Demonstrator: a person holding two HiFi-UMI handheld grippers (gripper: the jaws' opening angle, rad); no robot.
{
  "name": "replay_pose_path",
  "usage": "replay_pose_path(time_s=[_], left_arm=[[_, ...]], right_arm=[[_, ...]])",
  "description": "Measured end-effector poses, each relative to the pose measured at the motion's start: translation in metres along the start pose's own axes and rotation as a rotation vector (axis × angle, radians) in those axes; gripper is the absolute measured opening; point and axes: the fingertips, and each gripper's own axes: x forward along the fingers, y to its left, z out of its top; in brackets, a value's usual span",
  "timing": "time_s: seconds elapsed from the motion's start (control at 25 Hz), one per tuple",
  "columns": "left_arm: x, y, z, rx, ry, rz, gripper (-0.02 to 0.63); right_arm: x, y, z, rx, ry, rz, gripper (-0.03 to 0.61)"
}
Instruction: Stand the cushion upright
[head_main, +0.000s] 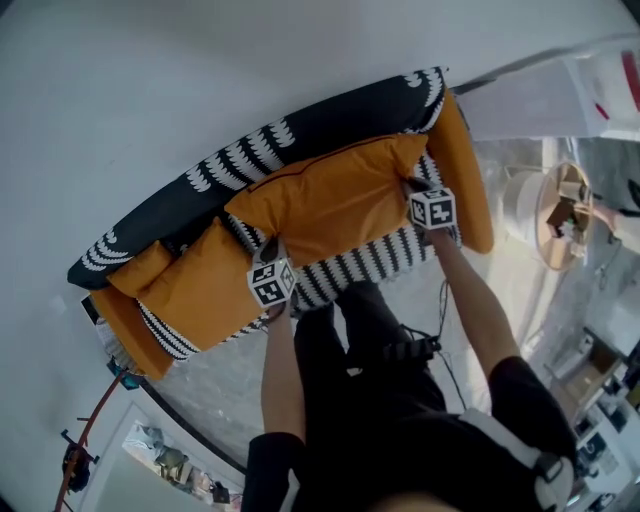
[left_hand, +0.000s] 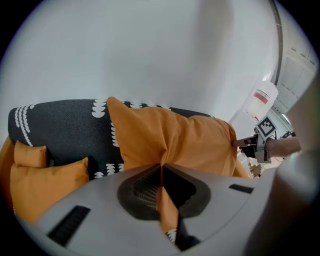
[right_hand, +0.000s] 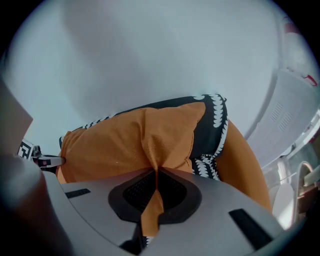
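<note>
The big orange cushion (head_main: 330, 200) is on the sofa (head_main: 150, 225), stretched lengthwise between both tools and leaning with its far face against the black backrest (head_main: 300, 130) with its white scalloped pattern. The left tongs (left_hand: 161, 172) are closed tight on a fold of the cushion's fabric near its left end; a pinched ridge of orange cloth runs straight through between the pads, and a bit of black-and-white trim shows below it. The right tongs (right_hand: 156, 175) are likewise clamped shut on a fold near the cushion's right end, with the cloth bunching up into a crease just above the grip. In the head view both tools sit at the cushion's near edge, over the black-and-white striped seat (head_main: 365, 262), with the person's arms (head_main: 480, 300) reaching out to them. In the left gripper view the cushion stands up in front of the backrest, its upper left corner poking above the backrest's top edge. A smaller orange cushion (head_main: 195, 285) lies just to its left, touching it, and an orange armrest (head_main: 470, 180) closes the sofa's right end, just beside the right tongs. A plain white wall (head_main: 200, 70) is behind the sofa.
</note>
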Motion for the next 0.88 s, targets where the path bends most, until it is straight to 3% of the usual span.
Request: replay_pose_path(time_s=[0.44,0.88], left_arm=[[0.022,0.024,0.017,-0.058,-0.022,0.063,0.011],[0.043,0.039,0.017,-0.099,-0.011,0.106,0.011]], right_arm=[[0.034,0.012,0.048,-0.062,-0.021,0.037,0.005],[0.058,0.014,0.051,-0.054,0.001,0.050,0.006]])
